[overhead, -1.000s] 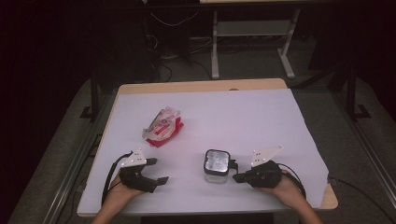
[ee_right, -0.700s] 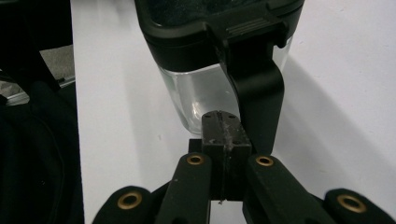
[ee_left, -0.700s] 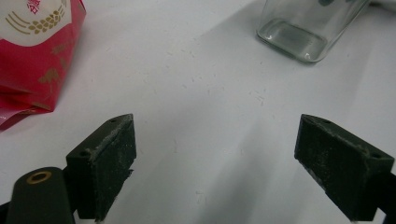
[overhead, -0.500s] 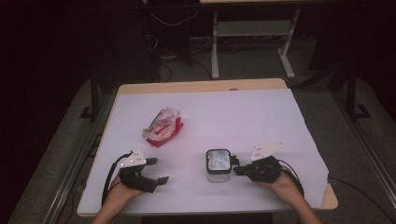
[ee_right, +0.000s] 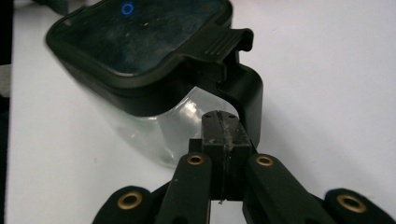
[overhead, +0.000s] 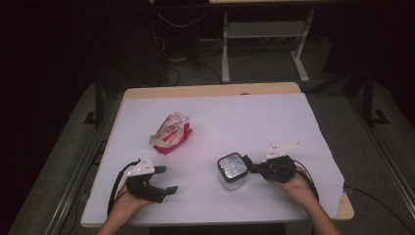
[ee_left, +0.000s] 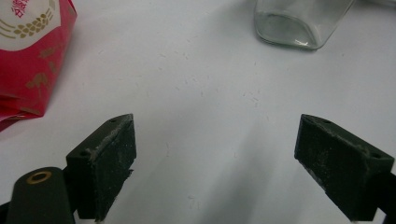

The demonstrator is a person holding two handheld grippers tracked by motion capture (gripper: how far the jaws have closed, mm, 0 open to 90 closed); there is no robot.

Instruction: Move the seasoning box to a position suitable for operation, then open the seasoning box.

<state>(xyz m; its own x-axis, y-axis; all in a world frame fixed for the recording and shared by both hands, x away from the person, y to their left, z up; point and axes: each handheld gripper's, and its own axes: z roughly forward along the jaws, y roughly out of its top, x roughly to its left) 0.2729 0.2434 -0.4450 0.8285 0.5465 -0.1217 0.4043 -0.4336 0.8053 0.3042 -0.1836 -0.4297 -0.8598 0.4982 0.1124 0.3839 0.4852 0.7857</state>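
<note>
Right gripper (overhead: 250,169) closed, its tip at the clasp of the glass jar (overhead: 232,172); left gripper (overhead: 165,180) open and holding nothing.

In the right gripper view the two black jaws met pad to pad with nothing between them, their tip just below the black clasp (ee_right: 233,70) that hung down the jar's side from its dark lid (ee_right: 140,37) (whether the tip actually touched the clasp could not be told). The jar stood upright on the white table (overhead: 244,122), toward the near edge and right of centre, just left of the right hand (overhead: 293,183). In the left gripper view the jaws stood wide apart over bare table, well short of the jar. A red and white packet (overhead: 170,133) lay farther back on the left, apart from both grippers.
</note>
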